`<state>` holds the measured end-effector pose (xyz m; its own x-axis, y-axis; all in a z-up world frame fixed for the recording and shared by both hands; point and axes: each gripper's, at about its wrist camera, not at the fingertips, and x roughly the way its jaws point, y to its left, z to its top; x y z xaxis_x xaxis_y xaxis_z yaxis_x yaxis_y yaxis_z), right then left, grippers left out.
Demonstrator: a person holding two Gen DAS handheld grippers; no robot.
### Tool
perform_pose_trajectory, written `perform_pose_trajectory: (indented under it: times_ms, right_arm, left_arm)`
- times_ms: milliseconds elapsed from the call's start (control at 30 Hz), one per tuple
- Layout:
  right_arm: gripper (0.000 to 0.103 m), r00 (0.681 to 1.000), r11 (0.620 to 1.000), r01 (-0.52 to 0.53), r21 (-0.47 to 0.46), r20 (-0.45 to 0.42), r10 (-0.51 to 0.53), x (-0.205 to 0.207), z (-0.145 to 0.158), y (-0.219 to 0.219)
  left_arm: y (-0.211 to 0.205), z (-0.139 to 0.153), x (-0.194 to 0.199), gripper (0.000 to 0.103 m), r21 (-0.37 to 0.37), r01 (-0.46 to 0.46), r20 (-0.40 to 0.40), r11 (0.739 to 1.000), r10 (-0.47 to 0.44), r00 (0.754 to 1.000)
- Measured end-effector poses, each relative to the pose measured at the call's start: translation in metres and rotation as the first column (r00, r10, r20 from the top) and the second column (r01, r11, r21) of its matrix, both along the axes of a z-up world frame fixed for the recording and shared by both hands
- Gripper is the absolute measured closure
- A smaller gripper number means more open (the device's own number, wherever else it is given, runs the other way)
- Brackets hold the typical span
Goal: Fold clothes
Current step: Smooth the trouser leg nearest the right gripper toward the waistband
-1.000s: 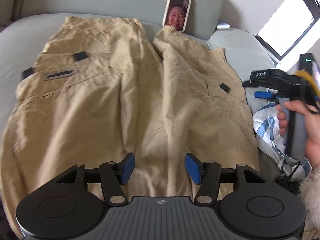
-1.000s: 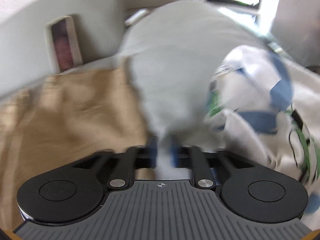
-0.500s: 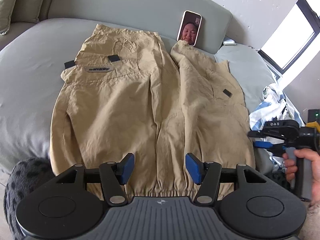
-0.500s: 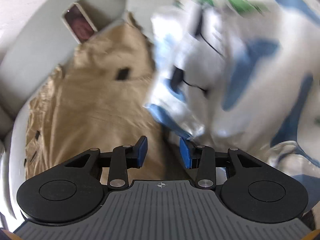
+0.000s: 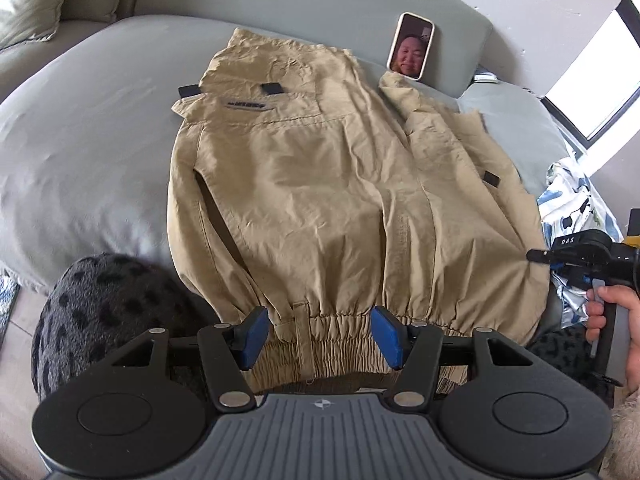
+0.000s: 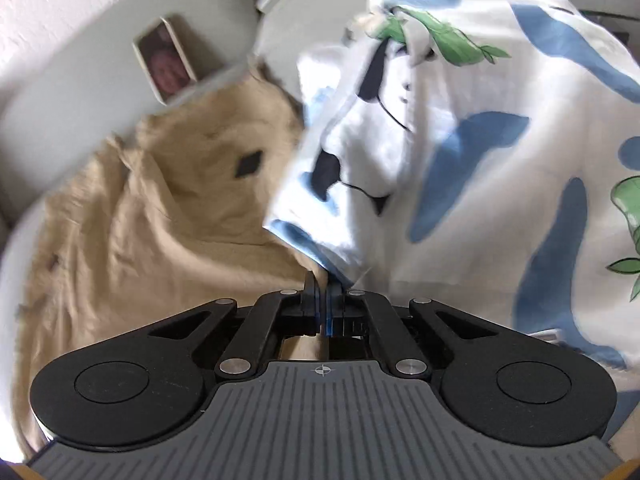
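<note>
The khaki trousers [image 5: 320, 184] lie spread flat along my grey sofa seat [image 5: 88, 128], waistband toward the backrest, the elastic cuffs hanging over the front edge right under my left tool [image 5: 316, 338], whose blue pads stand wide apart and hold nothing. The cloth looks light, thin and crinkly, so it should drape and slide rather than hold a crease; I would take it at the cuffs or the outer seam, where the fabric is doubled. My right tool [image 6: 323, 304] is pressed together at the seat's right edge, seemingly on the trouser hem, though blur leaves me unsure. A white-and-blue printed garment [image 6: 480, 140] is heaped beside it.
</note>
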<state>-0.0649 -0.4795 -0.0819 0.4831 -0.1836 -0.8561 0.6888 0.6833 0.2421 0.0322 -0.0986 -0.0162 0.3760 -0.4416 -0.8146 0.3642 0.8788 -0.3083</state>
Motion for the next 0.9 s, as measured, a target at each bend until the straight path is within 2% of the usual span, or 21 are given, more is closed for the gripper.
perform_pose_trajectory:
  times_ms: [33,67,100,167,233,333,467,567,667,700,733,767,800,833,900]
  right_arm:
    - [0.09,1.0,1.0,0.002,0.025,-0.007,-0.002,0.0,-0.003,-0.001]
    - [0.077,1.0,0.999,0.009,0.046,-0.001,-0.009,-0.002,-0.002,0.0]
    - [0.059,1.0,0.998,0.009,0.064,0.018,-0.01,-0.004,0.002,0.004]
    - [0.044,0.998,0.995,0.005,0.098,0.058,-0.01,-0.009,0.01,0.011]
    - [0.042,0.998,0.994,-0.031,0.108,0.059,0.025,-0.02,0.019,0.021]
    - [0.041,0.989,0.981,-0.149,0.121,0.038,0.146,-0.032,0.026,0.042]
    - [0.042,0.962,0.946,-0.264,0.188,-0.023,0.273,-0.042,0.011,0.069]
    - [0.042,0.956,0.94,-0.262,0.217,-0.078,0.284,-0.033,-0.013,0.081]
    - [0.035,0.979,0.951,-0.175,0.256,-0.06,0.196,-0.037,-0.032,0.079]
    - [0.036,0.985,0.951,-0.155,0.268,-0.037,0.171,-0.039,-0.035,0.078]
    - [0.04,0.989,0.95,-0.143,0.277,-0.006,0.15,-0.042,-0.036,0.077]
    - [0.06,0.99,0.947,-0.14,0.289,0.028,0.138,-0.047,-0.037,0.077]
    - [0.092,0.989,0.94,-0.143,0.309,0.073,0.126,-0.052,-0.038,0.077]
    - [0.097,0.986,0.941,-0.157,0.299,0.092,0.136,-0.054,-0.036,0.078]
    - [0.099,0.979,0.945,-0.19,0.266,0.119,0.163,-0.059,-0.031,0.081]
  left_arm:
    - [0.002,0.0,0.001,0.048,0.002,-0.009,0.001,1.0,0.009,1.0]
    - [0.005,0.0,0.002,0.048,0.003,-0.021,0.004,1.0,0.021,1.0]
    - [0.008,0.001,0.003,0.047,0.004,-0.033,0.007,0.999,0.033,0.999]
    - [0.014,0.001,0.005,0.046,0.007,-0.057,0.013,0.998,0.057,0.998]
    - [0.02,0.002,0.007,0.046,0.009,-0.081,0.019,0.997,0.081,0.997]
    - [0.028,0.001,0.012,0.046,0.007,-0.109,0.02,0.994,0.109,0.994]
    - [0.028,-0.002,0.015,0.046,-0.002,-0.108,0.003,0.994,0.108,0.994]
    - [0.024,0.0,0.014,0.046,-0.013,-0.086,0.002,0.996,0.086,0.996]
    - [0.02,0.0,0.011,0.046,-0.025,-0.068,-0.003,0.997,0.067,0.998]
    - [0.019,0.0,0.01,0.046,-0.032,-0.062,-0.008,0.998,0.062,0.998]
    - [0.017,0.0,0.009,0.046,-0.038,-0.055,-0.011,0.998,0.055,0.998]
    - [0.015,-0.001,0.008,0.046,-0.043,-0.047,-0.014,0.998,0.046,0.999]
    - [0.013,-0.001,0.007,0.046,-0.049,-0.039,-0.017,0.998,0.038,0.999]
    - [0.011,-0.001,0.007,0.046,-0.05,-0.03,-0.017,0.998,0.029,0.999]
    - [0.007,0.0,0.005,0.046,-0.044,-0.016,-0.012,0.999,0.015,1.0]
